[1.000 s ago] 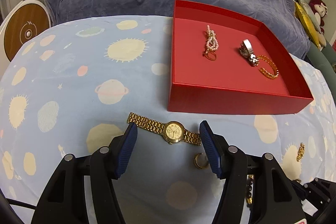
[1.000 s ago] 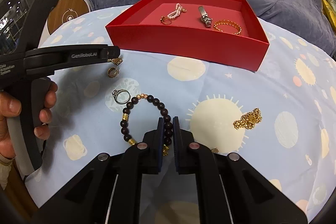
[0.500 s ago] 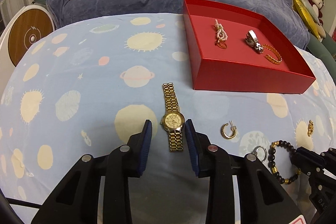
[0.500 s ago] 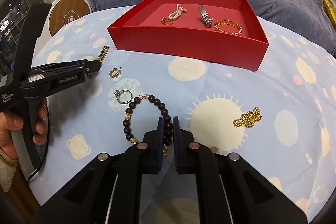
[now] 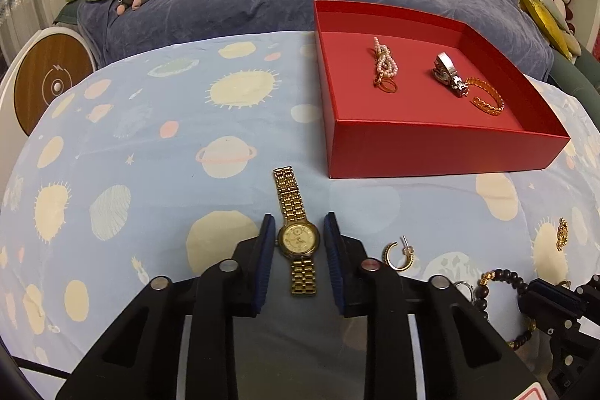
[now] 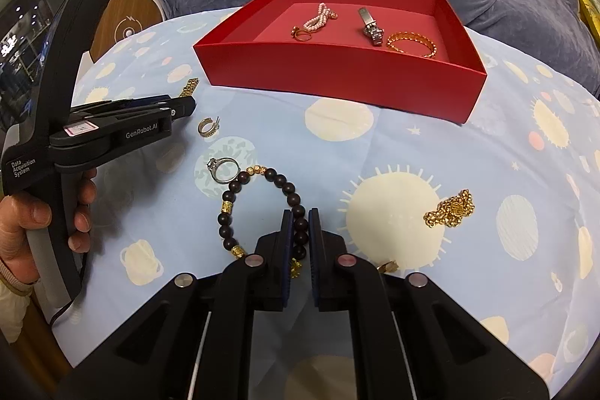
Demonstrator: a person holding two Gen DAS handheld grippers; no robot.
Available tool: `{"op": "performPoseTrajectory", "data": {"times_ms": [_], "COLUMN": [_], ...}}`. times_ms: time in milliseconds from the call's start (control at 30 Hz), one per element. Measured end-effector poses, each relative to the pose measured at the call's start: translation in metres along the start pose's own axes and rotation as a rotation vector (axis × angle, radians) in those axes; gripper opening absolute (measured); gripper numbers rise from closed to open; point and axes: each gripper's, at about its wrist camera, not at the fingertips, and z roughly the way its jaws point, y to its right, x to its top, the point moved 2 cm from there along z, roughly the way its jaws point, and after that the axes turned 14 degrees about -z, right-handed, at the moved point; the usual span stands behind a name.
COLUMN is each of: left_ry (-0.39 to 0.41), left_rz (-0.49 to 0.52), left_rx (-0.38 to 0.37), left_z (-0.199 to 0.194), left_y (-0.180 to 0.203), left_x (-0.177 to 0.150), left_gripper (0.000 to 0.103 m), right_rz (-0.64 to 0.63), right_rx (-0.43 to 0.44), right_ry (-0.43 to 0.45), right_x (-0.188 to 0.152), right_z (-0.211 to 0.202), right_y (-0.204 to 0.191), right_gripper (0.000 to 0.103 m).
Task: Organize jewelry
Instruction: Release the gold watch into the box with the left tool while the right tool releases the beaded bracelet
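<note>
My left gripper (image 5: 298,242) brackets the gold watch (image 5: 296,235), nearly closed to lift it; my right gripper (image 6: 300,231) pinches the bead bracelet (image 6: 262,208).

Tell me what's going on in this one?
A person with a handheld gripper in each hand is sorting jewelry into a red box. The left gripper has its jaws on either side of the gold watch on the cloth, not clearly clamped. The right gripper is pinched on a dark bead bracelet. A pearl piece, silver watch and gold bangle already lie inside.
</note>
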Motion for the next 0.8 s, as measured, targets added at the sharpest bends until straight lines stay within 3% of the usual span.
{"op": "performPoseTrajectory", "data": {"times_ms": [267,567,800], "left_ry": [0.003,0.026,0.062], "left_rz": [0.013,0.024,0.099], "left_rx": [-0.017,-0.071,-0.110], "left_z": [-0.012,-0.052,-0.084], "left_y": [0.004,0.015,0.042], "left_x": [-0.003,-0.003,0.002], "left_gripper": [0.021,0.021,0.021], "right_rz": [0.016,0.022,0.048], "right_rx": [-0.002,-0.014,-0.089], "right_ry": [0.054,0.182,0.275], "right_x": [0.006,0.022,0.047], "right_z": [-0.016,-0.070,-0.112], "right_y": [0.002,0.007,0.037], "right_gripper": [0.007,0.007,0.007]}}
